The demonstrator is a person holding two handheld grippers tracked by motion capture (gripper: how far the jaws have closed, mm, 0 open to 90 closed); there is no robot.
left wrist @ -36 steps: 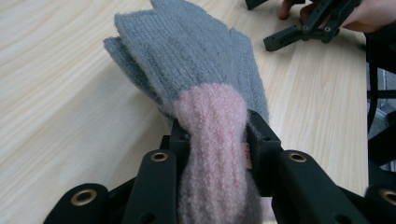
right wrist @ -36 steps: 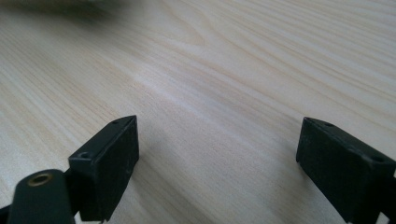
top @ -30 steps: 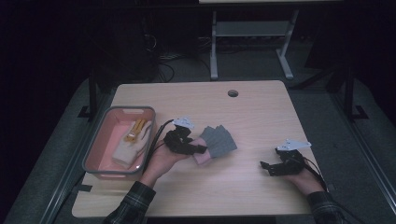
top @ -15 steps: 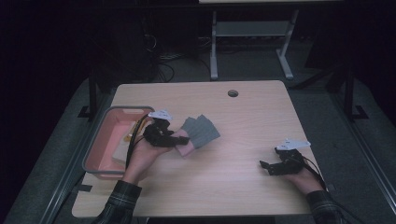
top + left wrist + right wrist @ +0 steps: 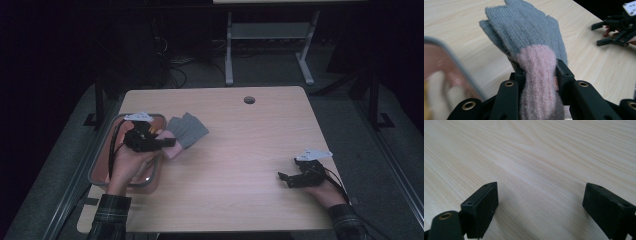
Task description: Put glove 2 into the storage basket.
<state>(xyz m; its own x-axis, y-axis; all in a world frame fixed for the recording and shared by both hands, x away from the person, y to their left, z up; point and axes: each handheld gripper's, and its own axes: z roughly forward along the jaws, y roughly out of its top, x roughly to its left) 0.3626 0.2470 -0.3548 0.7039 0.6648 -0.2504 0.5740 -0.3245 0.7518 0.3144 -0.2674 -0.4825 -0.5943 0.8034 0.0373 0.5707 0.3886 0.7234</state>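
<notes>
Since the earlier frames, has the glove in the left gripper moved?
Yes. The glove, clamped by its pink cuff in the left gripper, has travelled left across the table toward the pink tray, judged against the table's round hole.

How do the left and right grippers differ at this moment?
The left gripper is clamped on the pink cuff of a grey glove; the right gripper holds nothing. The left's jaws are narrowed, the right's spread wide. The left is beside the pink tray, the right over bare table.
</notes>
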